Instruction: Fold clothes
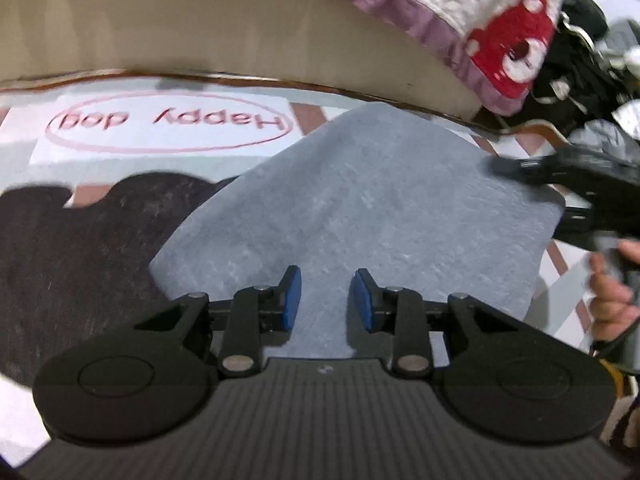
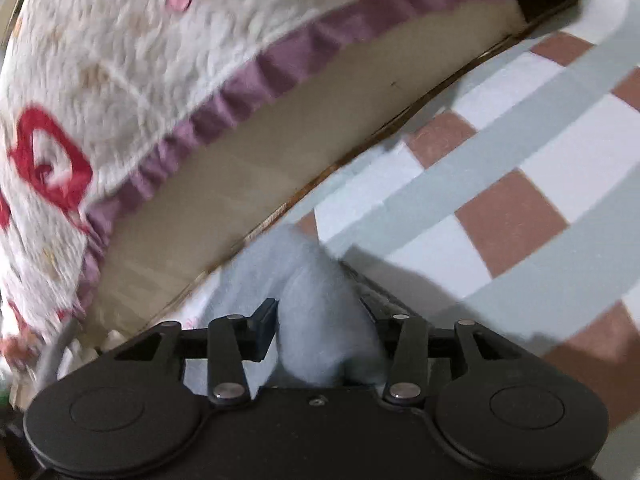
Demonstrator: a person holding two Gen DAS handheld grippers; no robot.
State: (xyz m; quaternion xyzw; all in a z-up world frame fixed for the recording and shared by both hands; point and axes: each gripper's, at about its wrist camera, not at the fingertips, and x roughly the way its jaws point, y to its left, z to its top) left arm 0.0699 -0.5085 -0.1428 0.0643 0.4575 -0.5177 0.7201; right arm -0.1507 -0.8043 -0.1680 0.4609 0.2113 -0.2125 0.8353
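Observation:
A light grey cloth (image 1: 360,216) lies spread on the checked bedsheet (image 1: 160,168). My left gripper (image 1: 326,300) hovers over the cloth's near edge, open, with nothing between its blue pads (image 1: 292,300). At the cloth's right corner a hand (image 1: 612,292) holds my right gripper (image 1: 532,168). In the right wrist view, a puffy bulge of the same grey cloth (image 2: 320,312) fills the wide gap of my right gripper (image 2: 320,316). Its jaws stand far apart; the cloth touches the left finger (image 2: 266,320) and partly covers the right one.
A dark brown garment (image 1: 80,256) lies on the sheet left of the grey cloth. Behind runs a beige mattress side (image 1: 200,32) under a white, red and purple blanket (image 2: 120,80). Dark bags and clutter (image 1: 592,80) sit at the far right.

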